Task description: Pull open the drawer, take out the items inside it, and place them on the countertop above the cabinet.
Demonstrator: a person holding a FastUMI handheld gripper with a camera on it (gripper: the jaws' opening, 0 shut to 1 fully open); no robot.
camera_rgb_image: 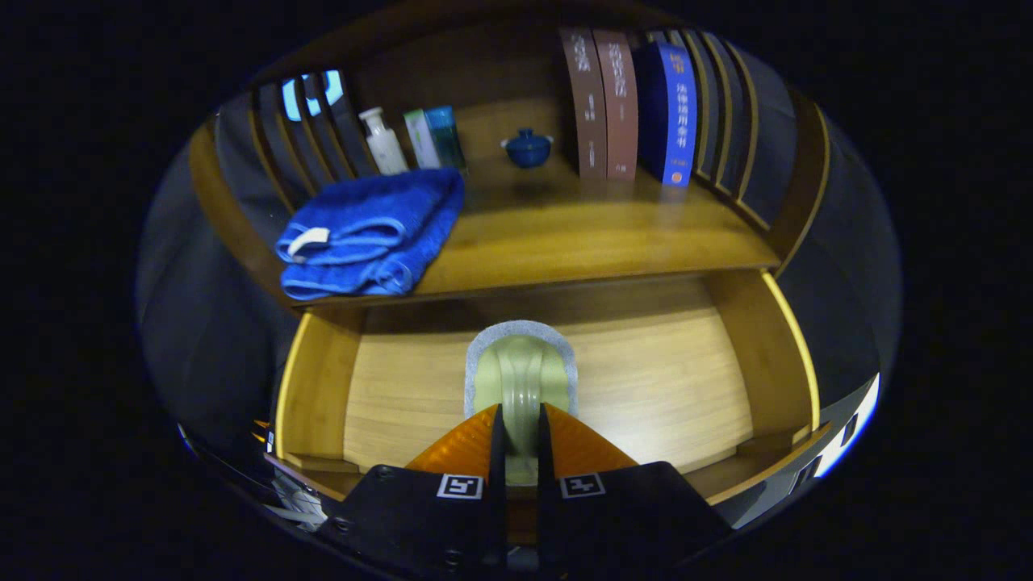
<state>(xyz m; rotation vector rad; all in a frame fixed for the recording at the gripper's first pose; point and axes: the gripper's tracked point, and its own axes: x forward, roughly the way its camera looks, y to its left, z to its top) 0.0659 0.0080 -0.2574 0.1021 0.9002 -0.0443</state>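
Above the open drawer (726, 371) runs the wooden countertop (581, 242), with a folded blue towel (371, 234) lying on its near left part, books (625, 109) standing at the back right, and bottles (383, 141) and a small blue lidded pot (529, 149) along the back. Bare wood lies in the middle, straight up and beyond the claw. Down in the drawer, a green brush-like item with a grey rim (520, 375) points its long axis directly away along the fingers. The gripper (520, 440) is nearly closed, both fingers seeming to pinch the item's near handle end.
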